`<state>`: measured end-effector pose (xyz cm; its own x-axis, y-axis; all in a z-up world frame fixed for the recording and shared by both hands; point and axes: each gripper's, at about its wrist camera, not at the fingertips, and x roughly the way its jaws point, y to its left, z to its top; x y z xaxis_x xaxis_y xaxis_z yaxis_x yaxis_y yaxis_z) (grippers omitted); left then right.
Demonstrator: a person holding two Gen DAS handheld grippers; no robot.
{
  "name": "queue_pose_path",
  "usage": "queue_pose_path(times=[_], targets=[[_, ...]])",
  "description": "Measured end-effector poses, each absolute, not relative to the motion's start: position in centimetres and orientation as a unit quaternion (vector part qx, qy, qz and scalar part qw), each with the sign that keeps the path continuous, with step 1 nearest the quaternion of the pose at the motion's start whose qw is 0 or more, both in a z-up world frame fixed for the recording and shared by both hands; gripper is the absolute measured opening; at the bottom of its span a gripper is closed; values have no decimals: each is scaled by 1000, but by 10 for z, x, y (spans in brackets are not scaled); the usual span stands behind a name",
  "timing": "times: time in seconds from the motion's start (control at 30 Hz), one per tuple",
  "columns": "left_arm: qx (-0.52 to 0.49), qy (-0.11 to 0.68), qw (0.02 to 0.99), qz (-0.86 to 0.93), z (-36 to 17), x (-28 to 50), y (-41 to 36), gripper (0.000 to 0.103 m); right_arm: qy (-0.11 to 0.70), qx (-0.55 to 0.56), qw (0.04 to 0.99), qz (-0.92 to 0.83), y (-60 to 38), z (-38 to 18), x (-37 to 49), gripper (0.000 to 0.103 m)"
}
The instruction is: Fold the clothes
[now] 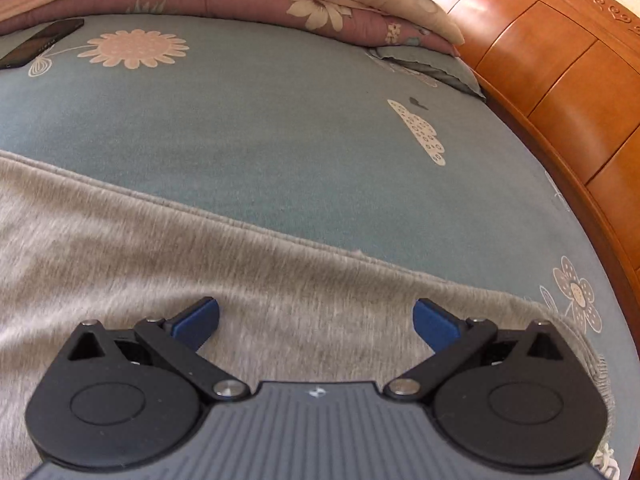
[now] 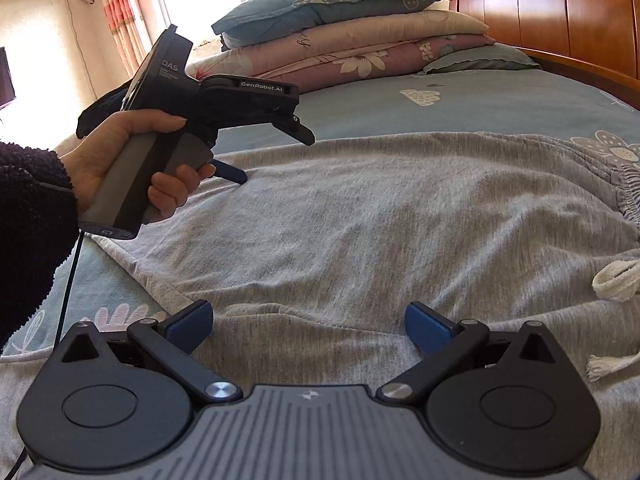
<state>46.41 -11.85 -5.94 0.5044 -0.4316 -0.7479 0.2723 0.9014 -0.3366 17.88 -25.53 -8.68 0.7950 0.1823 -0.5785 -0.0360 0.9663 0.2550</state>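
Stacked quilts (image 2: 352, 46) at 12 o'clock, phone (image 1: 40, 42) at 10 o'clock. Grey trousers (image 2: 360, 216) laid flat, waistband (image 2: 624, 188) toward 3 o'clock. Left gripper (image 1: 316, 322) and right gripper (image 2: 308, 326) spread wide, empty.

Your sweatpants (image 2: 360, 220) lie spread across the bed (image 2: 500, 104), waistband (image 2: 626, 188) to your right with the drawstring (image 2: 614, 280) trailing beside it. Behind them, at the far side of the bed, folded quilts (image 2: 360, 56) are stacked with a pillow (image 2: 320, 4) on top (a second pillow (image 2: 480, 60) lies just right of the stack). The headboard (image 2: 560, 8) stands along the right. Your left hand-held gripper (image 2: 272, 152) hovers over the sweatpants' far left part; your right hand-held gripper (image 2: 308, 326) sits above their near edge. A phone (image 1: 40, 44) lies far left on the bed.
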Motion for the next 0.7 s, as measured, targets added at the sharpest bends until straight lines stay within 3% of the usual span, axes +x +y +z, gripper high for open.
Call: queue_pose_path(times=[0.27,0.5,0.7], targets=[[-54,408,885,-218,-29,409,-76,102,315,126,939,62,-259,-86,179,103],[-81,447,872,-182,-60,366,-11,102,317,129,938,63,-260,-85,180,103],[-74,438,875,-192,-46,345,5,102,318,121,938,60,-257,-85,180,103]])
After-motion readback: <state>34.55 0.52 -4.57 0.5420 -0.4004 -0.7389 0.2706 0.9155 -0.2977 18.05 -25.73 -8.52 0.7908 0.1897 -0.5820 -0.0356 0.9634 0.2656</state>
